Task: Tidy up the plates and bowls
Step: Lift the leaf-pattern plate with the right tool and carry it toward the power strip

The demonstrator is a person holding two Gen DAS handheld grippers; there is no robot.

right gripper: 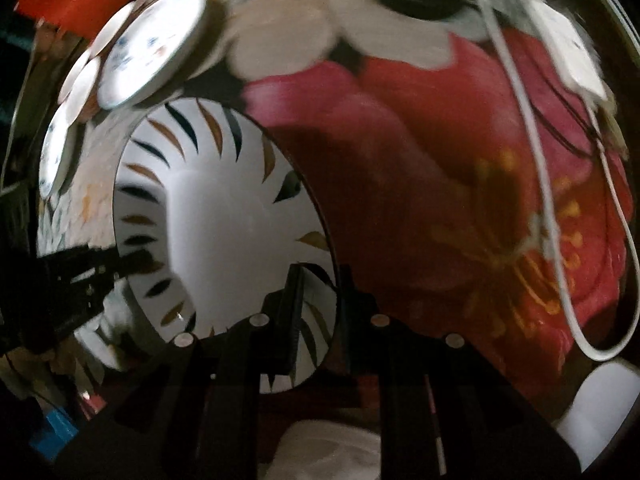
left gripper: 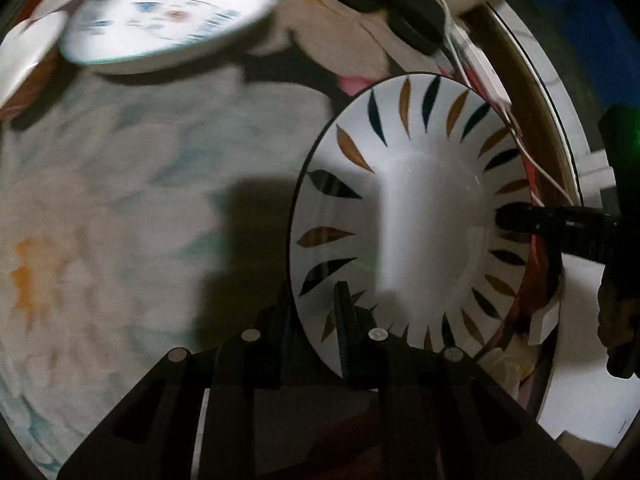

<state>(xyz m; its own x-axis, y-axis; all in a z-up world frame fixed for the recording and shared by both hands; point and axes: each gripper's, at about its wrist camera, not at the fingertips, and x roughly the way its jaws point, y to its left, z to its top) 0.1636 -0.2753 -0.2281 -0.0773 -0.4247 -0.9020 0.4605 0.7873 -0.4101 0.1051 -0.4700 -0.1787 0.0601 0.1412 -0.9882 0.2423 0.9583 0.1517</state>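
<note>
A white plate with dark and gold leaf marks around its rim (left gripper: 420,200) (right gripper: 224,216) hangs above the floral tablecloth (left gripper: 120,200), held from two sides. My left gripper (left gripper: 316,304) is shut on its near rim, one finger on top and one below. My right gripper (right gripper: 320,280) is shut on the opposite rim and shows as a dark finger at the plate's right side (left gripper: 520,220). In the right wrist view the left gripper's fingers (right gripper: 132,260) reach in from the left.
A white plate with blue marks (left gripper: 172,16) (right gripper: 152,48) rests at the upper left beside several small white dishes (left gripper: 28,52) (right gripper: 56,160). Black round objects (left gripper: 384,0) and a white power strip with cables (right gripper: 560,40) lie near the table's far edge.
</note>
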